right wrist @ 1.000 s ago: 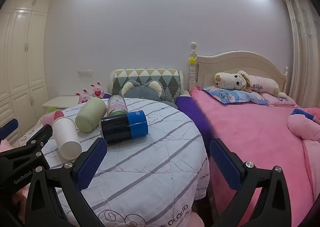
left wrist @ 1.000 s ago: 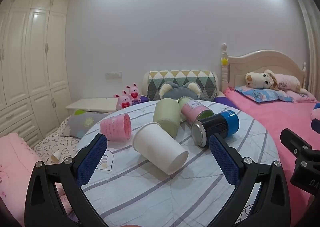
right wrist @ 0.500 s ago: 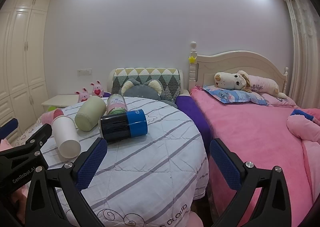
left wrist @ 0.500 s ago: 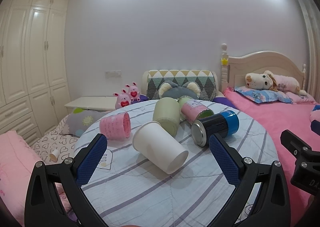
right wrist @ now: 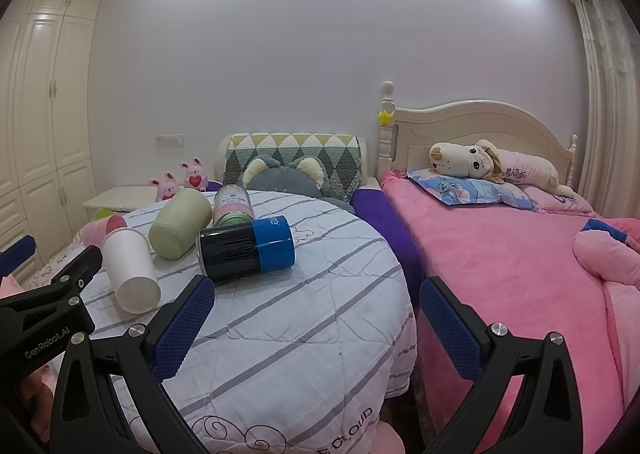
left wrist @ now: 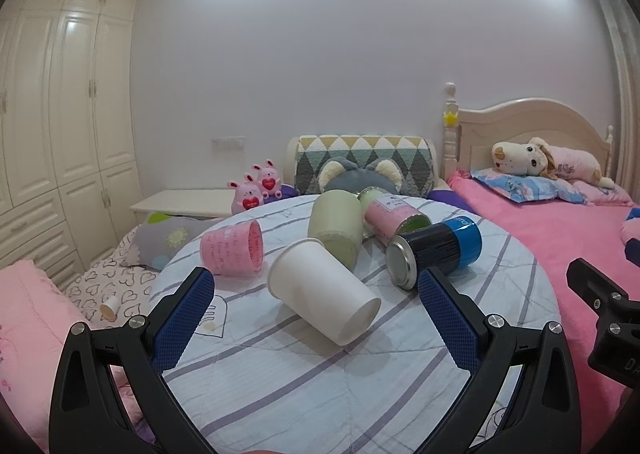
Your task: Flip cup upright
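The left tongs [left wrist: 316, 318] are spread wide and nothing is held in them. The white paper cup [left wrist: 322, 296] is seen lying on its side on the table [left wrist: 280, 374], just ahead between the blue pads, its base turned toward them. The right tongs [right wrist: 316, 324] are likewise held wide open and empty over the table's edge, with the cup well off to their left, beside a blue-banded can [right wrist: 248, 248].

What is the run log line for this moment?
left gripper: open | right gripper: open | white paper cup: on side, untouched
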A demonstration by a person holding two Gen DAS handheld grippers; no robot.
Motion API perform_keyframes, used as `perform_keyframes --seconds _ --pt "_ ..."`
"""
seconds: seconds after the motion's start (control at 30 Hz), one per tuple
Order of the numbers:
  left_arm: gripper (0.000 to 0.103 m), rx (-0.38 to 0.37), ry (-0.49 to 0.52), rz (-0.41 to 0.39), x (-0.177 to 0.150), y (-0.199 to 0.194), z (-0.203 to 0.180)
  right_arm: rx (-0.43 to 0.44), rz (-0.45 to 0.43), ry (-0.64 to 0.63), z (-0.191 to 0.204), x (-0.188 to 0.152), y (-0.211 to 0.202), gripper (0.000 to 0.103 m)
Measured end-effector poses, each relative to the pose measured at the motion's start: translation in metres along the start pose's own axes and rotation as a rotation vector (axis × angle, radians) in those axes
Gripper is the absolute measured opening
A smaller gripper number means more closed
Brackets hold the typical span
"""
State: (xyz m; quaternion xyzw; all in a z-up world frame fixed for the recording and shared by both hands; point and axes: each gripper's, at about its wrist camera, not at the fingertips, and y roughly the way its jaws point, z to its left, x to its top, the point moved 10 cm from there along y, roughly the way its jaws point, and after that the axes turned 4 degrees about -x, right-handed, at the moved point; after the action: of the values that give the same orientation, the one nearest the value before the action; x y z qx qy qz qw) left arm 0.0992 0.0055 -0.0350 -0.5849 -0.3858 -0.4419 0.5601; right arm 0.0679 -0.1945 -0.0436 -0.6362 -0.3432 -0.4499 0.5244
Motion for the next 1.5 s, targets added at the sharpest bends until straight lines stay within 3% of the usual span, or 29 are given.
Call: perform_keyframes --seconds 0.87,1.27,1.5 --pt "0.103 0.002 0.026 0.033 -0.003 0.005 0.008 0.0 0.023 -0.023 0.002 -0.007 0.001 0.103" --pt "0.103 -0.045 0.136 0.059 0.002 0.018 0.036 -0.015 0.05 -0.055 0.019 -0.006 0.007 0.103" --pt "0.103 -0.074 0.283 0.091 0.002 0.033 0.063 -0.042 0.097 -0.001 0.04 -0.011 0.014 0.103"
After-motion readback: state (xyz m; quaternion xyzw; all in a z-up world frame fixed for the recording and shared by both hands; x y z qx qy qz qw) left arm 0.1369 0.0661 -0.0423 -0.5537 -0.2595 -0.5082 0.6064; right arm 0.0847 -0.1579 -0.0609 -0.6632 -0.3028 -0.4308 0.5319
